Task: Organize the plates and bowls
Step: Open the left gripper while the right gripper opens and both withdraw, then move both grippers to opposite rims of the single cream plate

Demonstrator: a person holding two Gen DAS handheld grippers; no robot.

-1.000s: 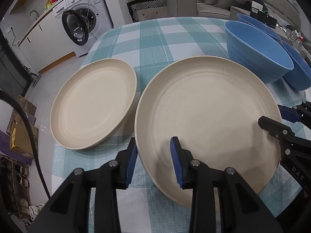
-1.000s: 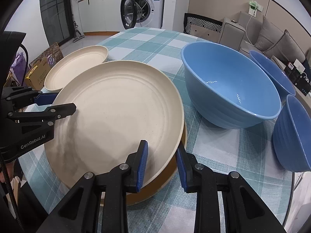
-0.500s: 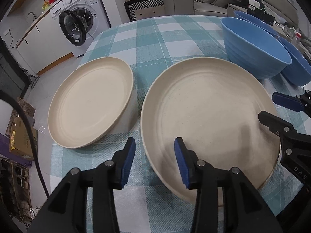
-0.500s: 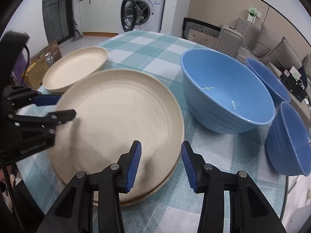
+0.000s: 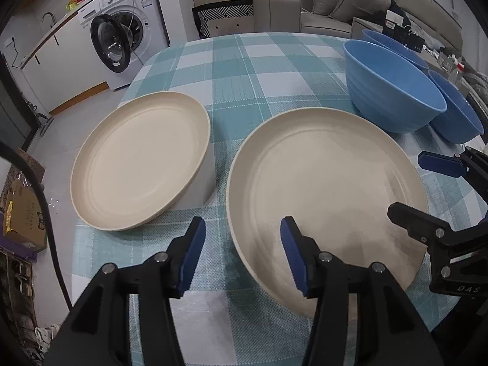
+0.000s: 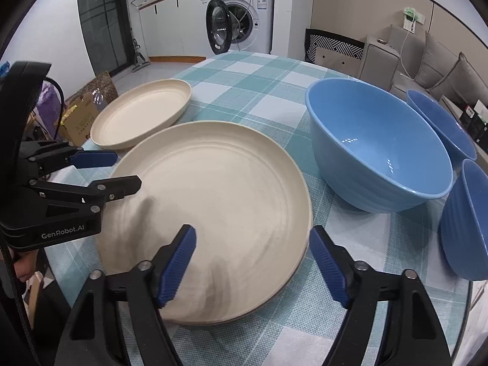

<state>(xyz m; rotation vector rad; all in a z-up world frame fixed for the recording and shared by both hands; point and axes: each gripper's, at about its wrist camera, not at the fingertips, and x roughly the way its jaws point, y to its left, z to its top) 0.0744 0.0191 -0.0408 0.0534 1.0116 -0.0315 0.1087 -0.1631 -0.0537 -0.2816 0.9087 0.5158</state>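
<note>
A large cream plate (image 5: pixel 329 183) lies on another plate, whose edge shows beneath it in the right wrist view (image 6: pixel 213 201). A smaller cream plate (image 5: pixel 140 164) lies to its left, seen also in the right wrist view (image 6: pixel 140 116). Three blue bowls stand at the right: a big one (image 6: pixel 378 149) and two smaller ones (image 6: pixel 439 122) (image 6: pixel 466 219). My left gripper (image 5: pixel 241 253) is open and empty, straddling the large plate's near left rim. My right gripper (image 6: pixel 253 265) is open and empty over the plate's near right rim.
The round table (image 5: pixel 274 70) has a teal checked cloth. A washing machine (image 5: pixel 122 45) with its door open stands beyond the table, a sofa (image 5: pixel 350 3) at the back right. Boxes (image 5: pixel 21 210) lie on the floor at the left.
Both grippers have opened wide and let go of the large plate, which now lies flat on the plate below. Both have drawn back a little from it.
</note>
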